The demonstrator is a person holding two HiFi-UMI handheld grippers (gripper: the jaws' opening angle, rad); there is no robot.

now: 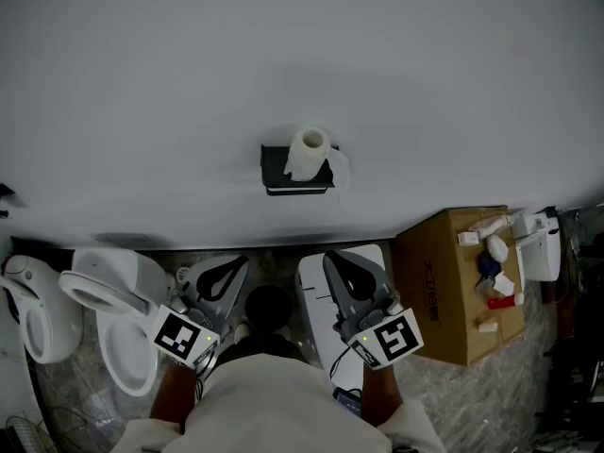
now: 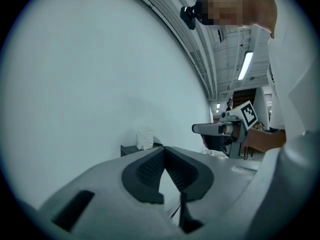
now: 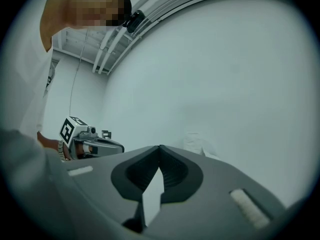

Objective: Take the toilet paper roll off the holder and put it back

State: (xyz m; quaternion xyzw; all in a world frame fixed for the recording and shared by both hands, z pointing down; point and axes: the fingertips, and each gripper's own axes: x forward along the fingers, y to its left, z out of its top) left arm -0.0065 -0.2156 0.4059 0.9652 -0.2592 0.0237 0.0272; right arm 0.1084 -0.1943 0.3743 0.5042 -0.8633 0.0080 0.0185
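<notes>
Toilet paper roll (image 1: 309,149): sits on the black holder (image 1: 278,170) fixed to the white wall (image 1: 302,45), a loose sheet trailing at its right. My left hand-held gripper (image 1: 240,261): clenched, tips together, nothing between, well apart from the roll. My right hand-held gripper (image 1: 331,257): likewise clenched and empty, beside the left. Toilet (image 1: 104,295) at left; cardboard box (image 1: 448,291) at right.

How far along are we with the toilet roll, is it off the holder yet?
Done: nothing visible; the toilet paper roll sits on the holder on the wall. In hand: nothing; the left gripper and right gripper have jaws together, empty, short of the wall. Left: lifting the roll off and returning it, unless that already happened, which these views cannot tell.
</notes>
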